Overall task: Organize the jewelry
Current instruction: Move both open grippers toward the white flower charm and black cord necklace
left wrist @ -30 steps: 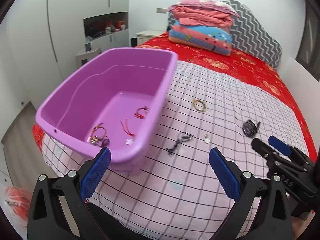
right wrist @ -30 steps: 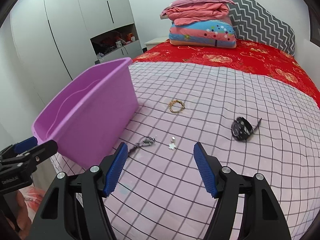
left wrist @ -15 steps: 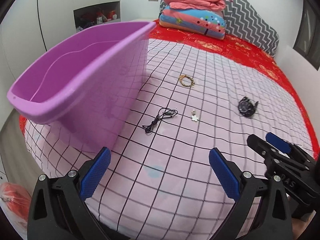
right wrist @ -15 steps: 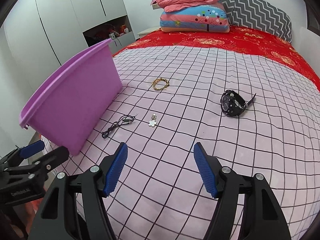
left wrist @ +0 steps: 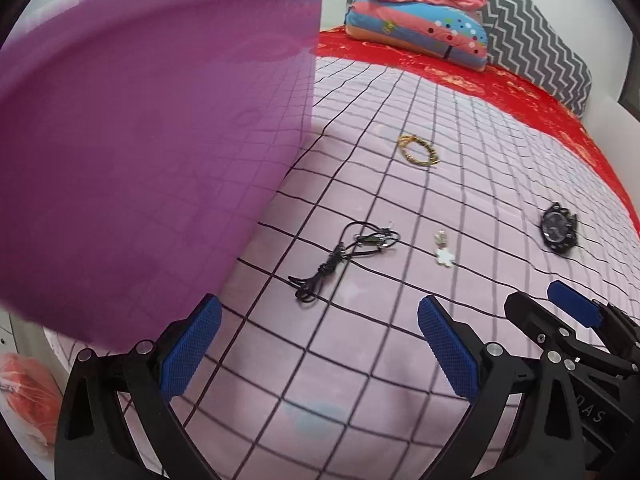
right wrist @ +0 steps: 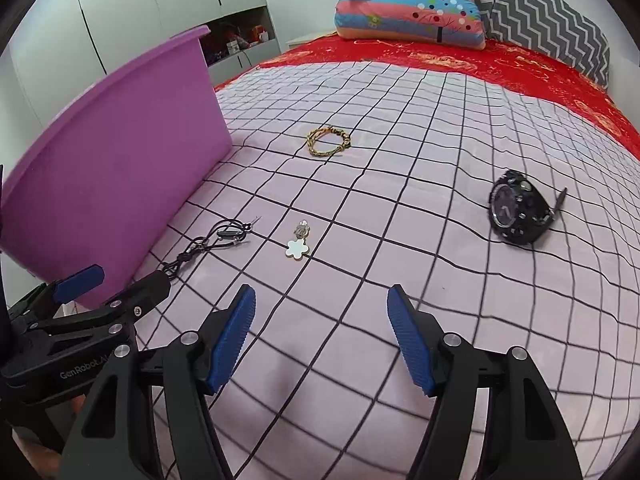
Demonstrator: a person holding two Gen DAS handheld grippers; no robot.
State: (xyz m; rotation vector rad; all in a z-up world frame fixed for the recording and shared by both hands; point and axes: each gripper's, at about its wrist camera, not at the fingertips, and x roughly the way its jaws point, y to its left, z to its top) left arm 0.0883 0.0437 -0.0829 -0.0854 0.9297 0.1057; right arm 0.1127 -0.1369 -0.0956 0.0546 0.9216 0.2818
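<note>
A purple plastic tub point(left wrist: 140, 152) stands on the checked bed cover at the left; its outer wall point(right wrist: 120, 184) hides its inside. A black cord necklace point(left wrist: 344, 256) point(right wrist: 208, 244) lies beside the tub. A white flower pendant point(left wrist: 444, 256) point(right wrist: 298, 246) lies right of it. A gold bracelet point(left wrist: 418, 150) point(right wrist: 328, 141) lies farther back. A black watch point(left wrist: 558, 229) point(right wrist: 516, 214) lies to the right. My left gripper point(left wrist: 320, 344) is open and empty, just short of the necklace. My right gripper point(right wrist: 322, 332) is open and empty, just short of the pendant.
The pink checked cover point(right wrist: 400, 280) lies over a red bedspread point(right wrist: 480, 64). Folded quilts point(right wrist: 404, 8) and a grey zigzag pillow point(right wrist: 560, 20) are stacked at the head. White wardrobes point(right wrist: 132, 12) stand behind the tub. An orange bag point(left wrist: 28, 396) lies on the floor at the left.
Both grippers have dropped lower and moved forward toward the cover. The tub's inside has gone out of sight and the jewelry looks nearer. Both grippers stay open.
</note>
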